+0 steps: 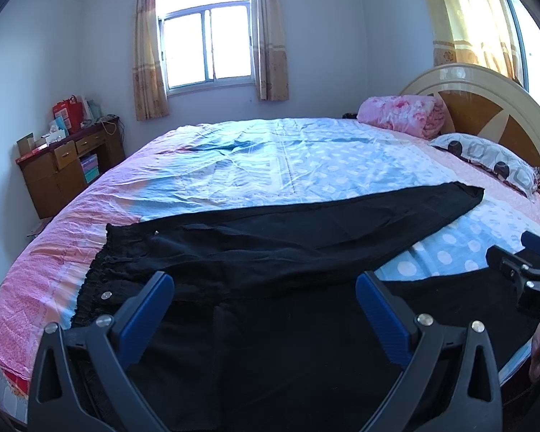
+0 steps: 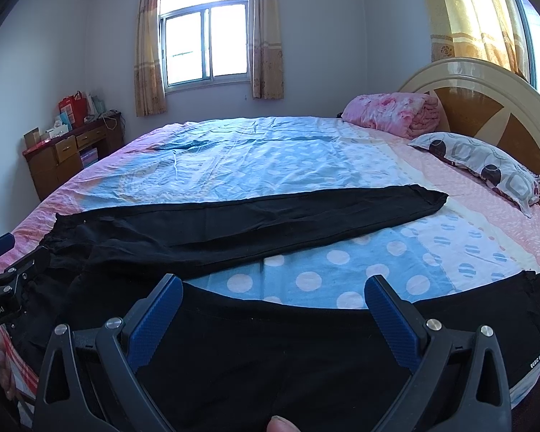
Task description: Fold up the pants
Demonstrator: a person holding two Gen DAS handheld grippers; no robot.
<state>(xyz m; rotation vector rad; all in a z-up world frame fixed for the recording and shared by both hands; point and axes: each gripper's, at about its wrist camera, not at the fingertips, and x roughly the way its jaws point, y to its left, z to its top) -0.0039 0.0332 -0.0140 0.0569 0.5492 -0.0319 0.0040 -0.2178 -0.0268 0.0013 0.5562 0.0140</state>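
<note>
On the bed [image 1: 306, 165], across the near half of the polka-dot sheet, black pants [image 1: 270, 237] lie spread flat and unfolded; waistband [image 1: 100, 270] at the left, near the pink edge of the bedding, both legs running off to the right toward the headboard [image 1: 486, 108]. Far leg [image 2: 270, 223] is a straight band, cuff [image 2: 432, 196] ending short of the patterned pillow [image 2: 486, 165]; near leg [image 2: 306, 352] runs along the bed's front edge under the right gripper [image 2: 273, 309], its cuff at far right with a small white printed label. Legs diverge in a narrow V, a wedge of blue dotted sheet showing between them. Long axis: left to right across the bed, roughly parallel to the near edge, waist left, cuffs right. Progress, as I judge it: laid out and smoothed, no fold made yet; leg-on-leg fold and the lengthwise folds all remain. Left gripper [image 1: 264, 306] hovers over the seat/crotch area near the waistband, fingers spread wide, nothing between the blue pads [image 1: 151, 309]. Right gripper hangs above the near leg's mid length, fingers likewise wide apart, holding nothing; whether either touches cloth can't be told. Each gripper shows at the edge of the other's view. Folded pink blanket [image 1: 403, 115] sits by the headboard, well apart from the pants.
</note>
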